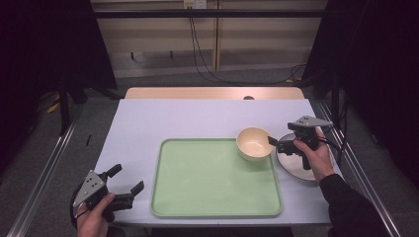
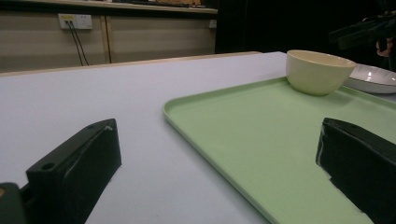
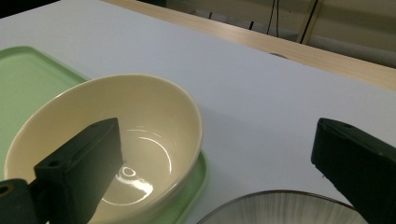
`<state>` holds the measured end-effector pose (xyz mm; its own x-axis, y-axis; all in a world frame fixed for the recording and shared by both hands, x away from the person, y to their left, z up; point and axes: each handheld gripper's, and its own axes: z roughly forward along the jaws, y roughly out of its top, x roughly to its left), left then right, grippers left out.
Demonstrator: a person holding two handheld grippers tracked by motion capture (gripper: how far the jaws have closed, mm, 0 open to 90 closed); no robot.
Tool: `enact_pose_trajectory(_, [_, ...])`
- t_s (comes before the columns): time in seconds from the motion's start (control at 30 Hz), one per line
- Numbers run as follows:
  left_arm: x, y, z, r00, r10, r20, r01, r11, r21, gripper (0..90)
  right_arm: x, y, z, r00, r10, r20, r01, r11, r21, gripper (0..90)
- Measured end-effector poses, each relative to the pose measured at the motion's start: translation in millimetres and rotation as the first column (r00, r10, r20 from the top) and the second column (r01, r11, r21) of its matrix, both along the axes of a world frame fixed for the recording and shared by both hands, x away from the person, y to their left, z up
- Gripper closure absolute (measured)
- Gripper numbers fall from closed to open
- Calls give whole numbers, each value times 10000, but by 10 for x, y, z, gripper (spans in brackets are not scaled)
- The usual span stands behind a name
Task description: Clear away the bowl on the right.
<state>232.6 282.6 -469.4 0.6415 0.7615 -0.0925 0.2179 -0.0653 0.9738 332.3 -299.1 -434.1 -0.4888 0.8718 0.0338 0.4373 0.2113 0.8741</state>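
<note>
A pale green tray (image 1: 207,187) lies in the middle of the white table. A cream bowl (image 1: 254,143) stands empty in the tray's far right corner. Just right of the tray rests a grey plate (image 1: 292,167). My right gripper (image 1: 275,144) hovers open above the plate, pointing at the bowl. In the right gripper view one jaw hangs over the bowl (image 3: 149,116) and the other over the plate (image 3: 280,210); the gripper (image 3: 217,135) holds nothing. My left gripper (image 1: 127,178) stands open and empty at the table's front left, its jaws straddling the tray's edge (image 2: 196,126) in its own view (image 2: 217,135).
The table's wooden back edge (image 1: 212,93) has a small dark hole (image 1: 248,98). Metal rails (image 1: 44,173) run along both sides of the table. Dark curtains flank the scene, and cables (image 1: 202,59) hang down the back wall. White table surface (image 1: 173,118) stretches behind the tray.
</note>
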Motion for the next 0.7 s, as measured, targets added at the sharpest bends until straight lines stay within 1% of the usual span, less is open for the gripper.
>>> enact_pose_trajectory(0.03, [0, 0, 0, 10000, -5, -16, 5, 10000, -6, 0, -14, -12, -2, 10000, 10, 65, -9, 10000, -69, 18])
enact_pose_trajectory(0.07, [0, -1, 0, 10000, -5, -19, 5, 10000, -13, 1, -40, -26, -4, 9999, 1, 171, -1, 10000, -24, 18])
enact_pose_trajectory(0.23, [-1, 2, -2, 10000, 19, -34, -19, 10000, -50, 0, -158, -93, -18, 9997, -2, 255, -2, 9999, 139, 18])
enact_pose_trajectory(0.37, [2, -1, 0, 10000, -55, -30, 55, 10000, -18, 1, -262, -138, -19, 9991, -35, 418, 34, 10000, 28, 18])
enact_pose_trajectory(0.4, [4, 1, 0, 10000, -97, -16, 97, 10000, 21, 1, -282, -150, -21, 9992, -22, 387, 20, 10000, 63, 18])
enact_pose_trajectory(0.43, [1, 1, 1, 10000, -59, -29, 59, 10000, 47, 0, -299, -160, -23, 9991, 14, 412, -14, 10000, -3, 19])
enact_pose_trajectory(0.47, [-2, -3, 1, 10000, -18, -39, 18, 10000, -22, 1, -320, -168, -25, 9991, -38, 432, 39, 10000, -27, 18])
enact_pose_trajectory(0.53, [-3, 0, 1, 10000, 0, -43, -1, 10000, -36, 1, -355, -185, -24, 9991, -267, 321, 262, 9995, 167, 16])
enact_pose_trajectory(0.57, [-3, 1, 1, 10000, 6, -38, -6, 10000, -32, 1, -374, -195, -25, 9988, -327, 352, 322, 9994, 147, 16])
enact_pose_trajectory(0.6, [-3, 1, 2, 10000, -8, -45, 8, 10000, -31, 1, -395, -206, -24, 9990, -314, 329, 310, 9994, 140, 16])
enact_pose_trajectory(0.63, [-2, -1, 1, 10000, -6, -42, 6, 10000, -31, 0, -417, -214, -25, 9988, -287, 409, 284, 9996, 90, 16])
enact_pose_trajectory(0.7, [-2, -1, 2, 10000, -18, -47, 18, 10000, -21, 1, -472, -228, -28, 9986, -281, 443, 274, 9995, 169, 15])
